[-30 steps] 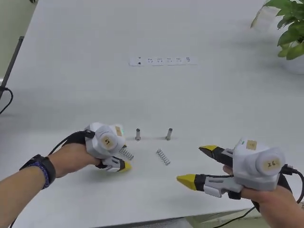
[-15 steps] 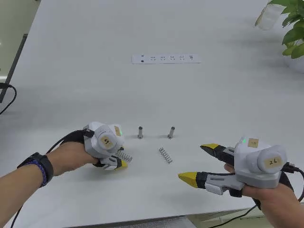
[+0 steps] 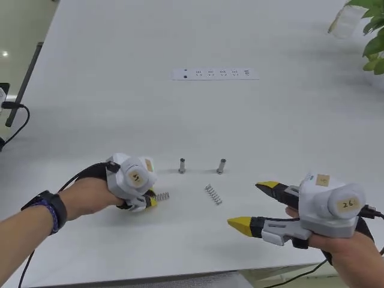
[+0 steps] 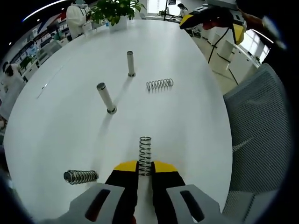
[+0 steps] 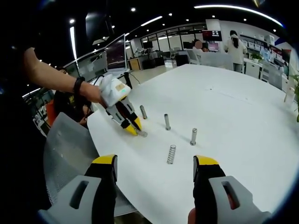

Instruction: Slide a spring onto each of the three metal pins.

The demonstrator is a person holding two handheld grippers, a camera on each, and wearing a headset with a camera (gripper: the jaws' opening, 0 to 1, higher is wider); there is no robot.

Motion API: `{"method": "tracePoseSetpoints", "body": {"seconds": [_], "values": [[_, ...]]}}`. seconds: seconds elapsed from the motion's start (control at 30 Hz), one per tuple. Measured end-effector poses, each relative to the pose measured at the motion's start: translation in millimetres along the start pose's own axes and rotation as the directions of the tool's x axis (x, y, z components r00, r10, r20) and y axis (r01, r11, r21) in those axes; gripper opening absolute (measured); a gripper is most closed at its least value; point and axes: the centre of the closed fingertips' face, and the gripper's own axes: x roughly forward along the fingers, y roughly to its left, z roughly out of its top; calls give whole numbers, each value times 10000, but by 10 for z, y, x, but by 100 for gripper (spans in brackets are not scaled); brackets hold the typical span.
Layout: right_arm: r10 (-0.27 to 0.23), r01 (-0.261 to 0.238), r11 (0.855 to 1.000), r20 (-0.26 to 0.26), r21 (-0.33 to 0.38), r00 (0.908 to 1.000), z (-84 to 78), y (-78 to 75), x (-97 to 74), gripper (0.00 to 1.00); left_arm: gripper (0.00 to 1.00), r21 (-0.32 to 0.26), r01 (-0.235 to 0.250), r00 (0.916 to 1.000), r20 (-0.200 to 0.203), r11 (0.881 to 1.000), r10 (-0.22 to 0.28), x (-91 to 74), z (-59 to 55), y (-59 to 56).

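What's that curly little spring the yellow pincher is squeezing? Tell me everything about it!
The spring is a small, thin coil of silvery wire, metal by the look of it. The left gripper pinches one end between its yellow tips. The rest pokes straight out ahead of them, with its open round end at the front. It sits low over the white table; whether it touches the top, I cannot tell. It is not on the nearest pin yet.

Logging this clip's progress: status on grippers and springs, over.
Left gripper shut on a spring. Right gripper open, holding nothing. Near pin and far pin upright, bare. Loose spring beside them, not blocking.
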Motion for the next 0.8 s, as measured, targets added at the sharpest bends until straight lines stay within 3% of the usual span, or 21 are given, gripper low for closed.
{"method": "tracePoseSetpoints", "body": {"seconds": [0.37,0.8], "values": [[38,-38,10000,37,-31,10000,-1,29,-4,64,2,-216,-29,10000,-34,9998,28,-39,-49,-46],[250,-250,9997,46,25,9997,-18,79,29,63,2,-633,-253,9988,392,9977,278,-178,-41,-140]]}}
